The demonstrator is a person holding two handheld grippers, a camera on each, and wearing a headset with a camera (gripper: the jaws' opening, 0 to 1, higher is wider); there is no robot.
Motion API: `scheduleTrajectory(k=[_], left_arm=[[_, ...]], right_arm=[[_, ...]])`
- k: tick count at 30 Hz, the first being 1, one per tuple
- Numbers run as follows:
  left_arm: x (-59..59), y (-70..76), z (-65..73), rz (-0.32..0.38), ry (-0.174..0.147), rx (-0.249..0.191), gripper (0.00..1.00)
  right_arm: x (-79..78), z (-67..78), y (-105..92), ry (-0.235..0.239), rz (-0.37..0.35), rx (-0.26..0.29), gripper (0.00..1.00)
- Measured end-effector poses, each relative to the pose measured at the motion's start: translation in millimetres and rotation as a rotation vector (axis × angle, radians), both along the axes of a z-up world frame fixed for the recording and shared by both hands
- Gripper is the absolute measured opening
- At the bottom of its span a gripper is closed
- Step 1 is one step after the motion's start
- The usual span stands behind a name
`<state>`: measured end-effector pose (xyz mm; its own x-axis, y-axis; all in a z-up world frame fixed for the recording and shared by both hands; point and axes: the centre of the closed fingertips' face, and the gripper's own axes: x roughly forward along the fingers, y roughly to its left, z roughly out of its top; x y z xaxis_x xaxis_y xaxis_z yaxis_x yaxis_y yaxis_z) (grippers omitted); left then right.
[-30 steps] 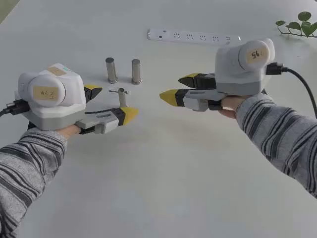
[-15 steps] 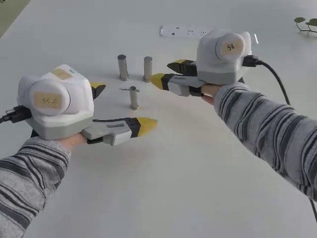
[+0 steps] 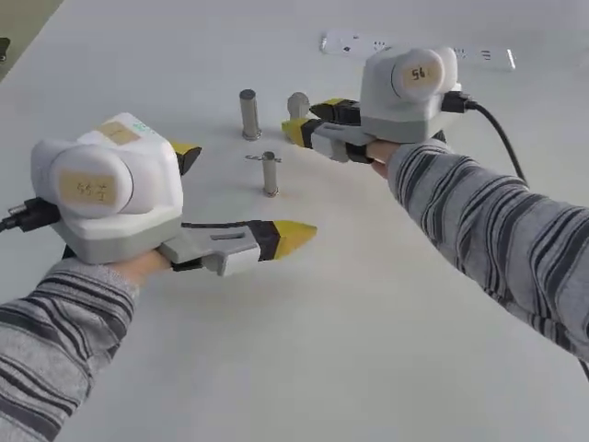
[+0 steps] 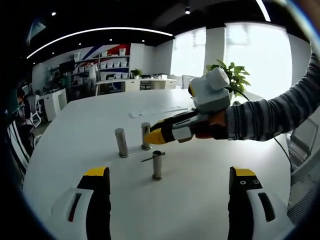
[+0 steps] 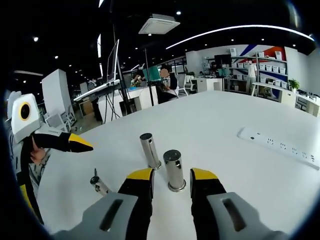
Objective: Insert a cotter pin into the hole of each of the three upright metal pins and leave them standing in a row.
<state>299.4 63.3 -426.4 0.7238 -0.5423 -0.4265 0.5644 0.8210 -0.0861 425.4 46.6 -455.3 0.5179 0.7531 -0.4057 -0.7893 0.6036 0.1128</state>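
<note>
Your right gripper (image 3: 309, 122) straddles the back-right pin (image 5: 173, 167), jaws slightly apart and not clamped on it. Your left gripper (image 3: 241, 191) hovers wide open beside the front pin (image 3: 270, 175), which carries 1 cotter pin (image 3: 262, 157). The back-left pin (image 3: 248, 114) stands just beside the back-right one. All 3 are upright on the table (image 3: 368, 304).

rear pin (image 3: 296, 101): half hidden behind right gripper (image 3: 302, 120) | power strip (image 3: 345, 43): middle hidden

The right gripper (image 3: 302, 122) has come in from the right and now stands just behind the pin with the cotter pin (image 3: 270, 175). Its jaws are now on either side of the rear right pin (image 3: 297, 104). The left gripper (image 3: 247, 189) has drawn back from the pin with the cotter pin, which was close at its jaw tips a second ago, and its jaws seem spread wider.
</note>
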Motion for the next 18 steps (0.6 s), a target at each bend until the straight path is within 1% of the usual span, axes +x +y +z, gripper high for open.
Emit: scheduleTrajectory(k=[2, 5, 7, 10, 15, 18], left_arm=[[-0.9, 0.9, 1.3, 0.006, -0.002, -0.007, 0.99], [-0.8, 1.9, 2.4, 0.017, -0.003, -0.013, 0.99], [-0.4, 3.3, 2.7, 0.034, -0.002, -0.017, 0.99], [-1.2, 3.2, 3.9, 0.050, 0.001, -0.034, 0.99], [-3.5, 2.3, 3.6, 0.043, 0.002, -0.023, 0.99], [-2.8, 3.3, 5.0, 0.052, 0.001, -0.028, 0.97]], right_arm=[[0.6, -2.0, 2.8, 0.006, -0.001, 0.007, 0.21], [3.2, -3.2, 4.4, 0.002, -0.009, 0.006, 0.18], [4.3, -2.5, 5.7, 0.006, -0.014, 0.017, 0.16], [5.6, -2.3, 6.7, -0.004, -0.016, 0.010, 0.11], [6.2, -3.2, 8.7, -0.006, -0.006, 0.005, 0.10], [8.9, -3.3, 7.8, 0.000, -0.017, 0.002, 0.09]])
